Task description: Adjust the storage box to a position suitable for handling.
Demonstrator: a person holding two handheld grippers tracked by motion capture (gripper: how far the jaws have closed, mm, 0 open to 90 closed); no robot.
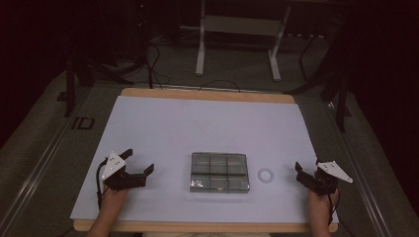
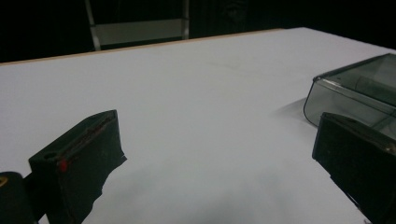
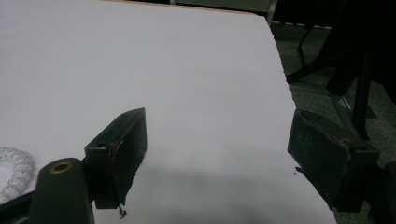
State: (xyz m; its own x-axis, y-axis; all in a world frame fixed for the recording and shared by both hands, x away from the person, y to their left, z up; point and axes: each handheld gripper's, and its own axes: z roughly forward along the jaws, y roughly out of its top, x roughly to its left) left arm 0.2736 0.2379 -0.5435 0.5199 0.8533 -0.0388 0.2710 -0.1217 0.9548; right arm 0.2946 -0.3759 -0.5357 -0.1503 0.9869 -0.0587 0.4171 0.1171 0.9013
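In the high view, the clear, hard-walled compartment box (image 1: 220, 172) sat mid-tabletop (image 1: 207, 123) with the small white beaded ring (image 1: 265, 175) just right of it, between the empty, spread left gripper (image 1: 139, 162) and right gripper (image 1: 299, 168). In the left gripper view its fingers (image 2: 88, 158) gaped beside the box's (image 2: 355, 88) glossy rounded corner, which I judged could skid if nudged. In the right gripper view the fingers (image 3: 123, 149) stood apart, and the bumpy ring (image 3: 14, 170), lying flat, might slip a pinch.

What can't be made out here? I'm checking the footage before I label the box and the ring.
- Clear compartment box: whether its cells hold anything; high view, too small and dim.
- Same box in the left gripper view: far side cut off by the right edge, near corner behind a jaw.
- White beaded ring: mostly cut off by the right gripper view's left edge.
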